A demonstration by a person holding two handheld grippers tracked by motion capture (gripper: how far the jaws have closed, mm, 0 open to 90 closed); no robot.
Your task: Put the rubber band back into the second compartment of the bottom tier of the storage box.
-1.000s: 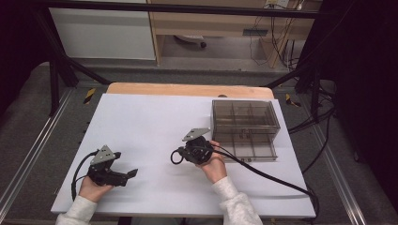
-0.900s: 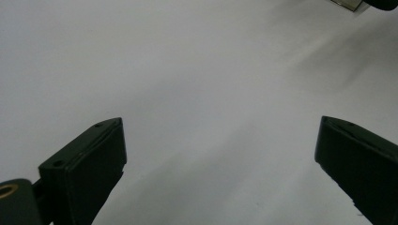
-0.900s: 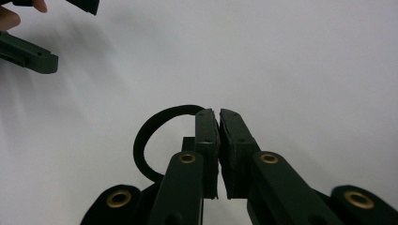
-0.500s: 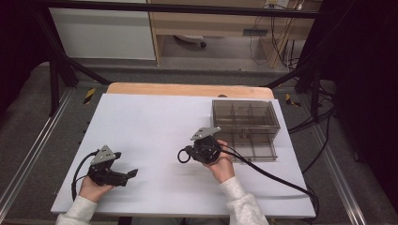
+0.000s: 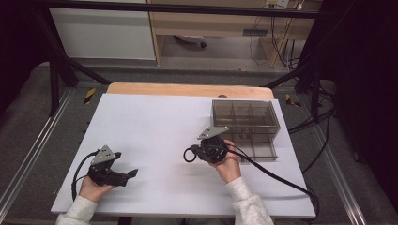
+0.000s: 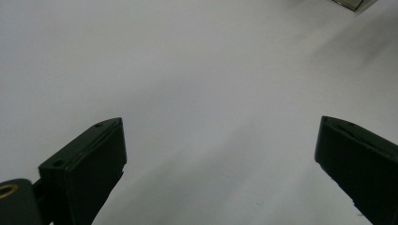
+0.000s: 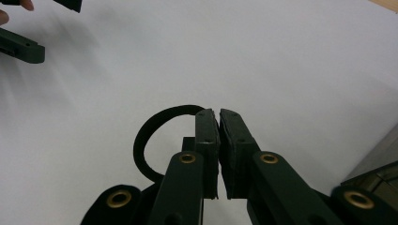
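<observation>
Covering the table (image 5: 155,117), the white sheet is bare but for a smoky plastic box (image 5: 246,126) at its right. The right gripper (image 7: 218,117) has drifted toward it, jaws pinching a black band (image 7: 150,136). The left gripper (image 6: 220,154) rests wide, empty.
</observation>
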